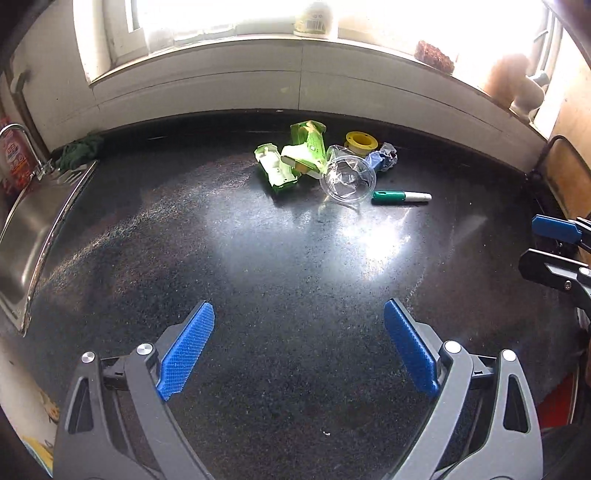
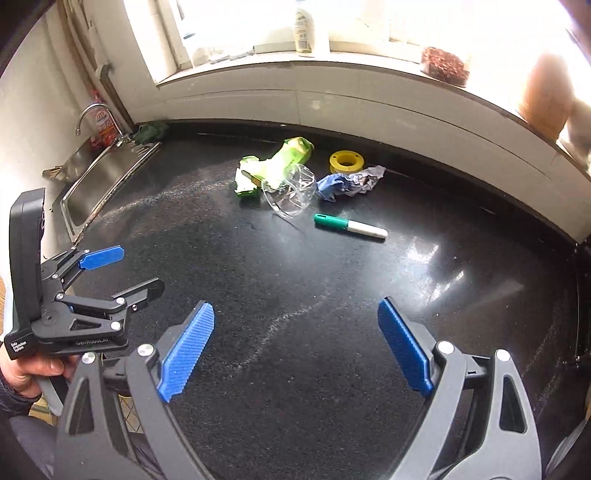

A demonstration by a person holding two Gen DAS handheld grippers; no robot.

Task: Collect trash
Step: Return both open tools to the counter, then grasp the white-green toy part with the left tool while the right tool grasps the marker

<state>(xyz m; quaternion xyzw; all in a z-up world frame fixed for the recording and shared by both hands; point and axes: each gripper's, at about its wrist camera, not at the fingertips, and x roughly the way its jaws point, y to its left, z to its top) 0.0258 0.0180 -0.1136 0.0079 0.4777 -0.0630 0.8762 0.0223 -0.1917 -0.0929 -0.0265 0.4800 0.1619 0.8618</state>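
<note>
A pile of trash lies at the back of the black counter (image 1: 258,258): green crushed cartons (image 1: 291,158) (image 2: 273,166), a clear plastic cup (image 1: 347,179) (image 2: 291,192) on its side, a yellow tape spool (image 1: 360,142) (image 2: 346,160), crumpled blue-grey paper (image 1: 382,157) (image 2: 349,182) and a green-and-white marker (image 1: 400,197) (image 2: 349,225). My left gripper (image 1: 299,325) (image 2: 122,269) is open and empty, well short of the pile. My right gripper (image 2: 295,325) (image 1: 543,243) is open and empty, to the right of the left one.
A steel sink (image 1: 26,236) (image 2: 96,184) with a tap (image 2: 92,118) is at the left. A dark green rag (image 1: 79,149) (image 2: 149,131) lies at the back corner. A bottle (image 2: 304,29) and a brown scrubber (image 2: 443,66) stand on the window sill.
</note>
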